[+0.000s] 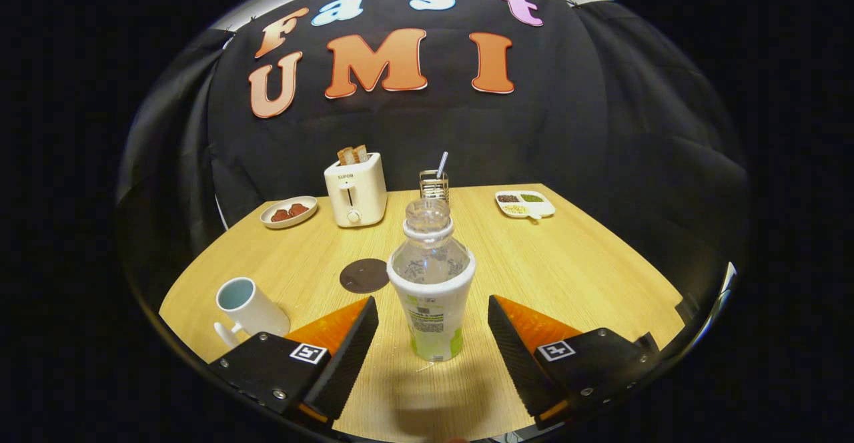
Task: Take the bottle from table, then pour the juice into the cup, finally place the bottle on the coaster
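Both fingers of my gripper [432, 336] are spread wide, one on each side of the clear plastic bottle with a white label sleeve [432, 283] — neither touches it. That bottle stands upright on the pale wooden table [567, 263]. Just behind it to the left lies the dark round coaster [364, 275]; farther left of the bottle stands the white mug with a pale blue inside [248, 307] — upright, handle toward me.

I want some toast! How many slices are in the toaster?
2, side by side in the toaster's top slot, beyond the bottle standing between the open tool's fingers. More may sit hidden inside.
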A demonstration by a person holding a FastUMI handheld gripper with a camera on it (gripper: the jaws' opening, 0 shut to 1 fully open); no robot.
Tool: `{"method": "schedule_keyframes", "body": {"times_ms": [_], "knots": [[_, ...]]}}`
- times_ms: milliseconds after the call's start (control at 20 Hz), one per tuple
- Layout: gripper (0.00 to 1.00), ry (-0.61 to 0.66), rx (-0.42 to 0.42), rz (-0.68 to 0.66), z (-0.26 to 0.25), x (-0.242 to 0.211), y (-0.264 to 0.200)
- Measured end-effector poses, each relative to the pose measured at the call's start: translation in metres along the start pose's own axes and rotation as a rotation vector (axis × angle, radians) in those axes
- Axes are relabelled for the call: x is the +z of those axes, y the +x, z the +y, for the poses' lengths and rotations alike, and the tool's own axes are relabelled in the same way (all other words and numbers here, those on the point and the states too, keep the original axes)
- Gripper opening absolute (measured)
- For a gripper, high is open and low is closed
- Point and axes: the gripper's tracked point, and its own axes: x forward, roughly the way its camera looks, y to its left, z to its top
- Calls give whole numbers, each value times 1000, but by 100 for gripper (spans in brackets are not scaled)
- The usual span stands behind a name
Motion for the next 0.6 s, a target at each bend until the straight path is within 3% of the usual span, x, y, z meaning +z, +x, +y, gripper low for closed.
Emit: {"method": "schedule_keyframes", "body": {"times_ms": [300, 400, 500, 550, 600], "knots": [[98, -12, 4, 38, 1, -16, 26], [93, -12, 6, 49, 4, -20, 29], [78, -22, 8, 70, 3, -23, 31], [64, -22, 17, 66, 4, -21, 36], [63, -38, 24, 86, 6, -22, 35]]}}
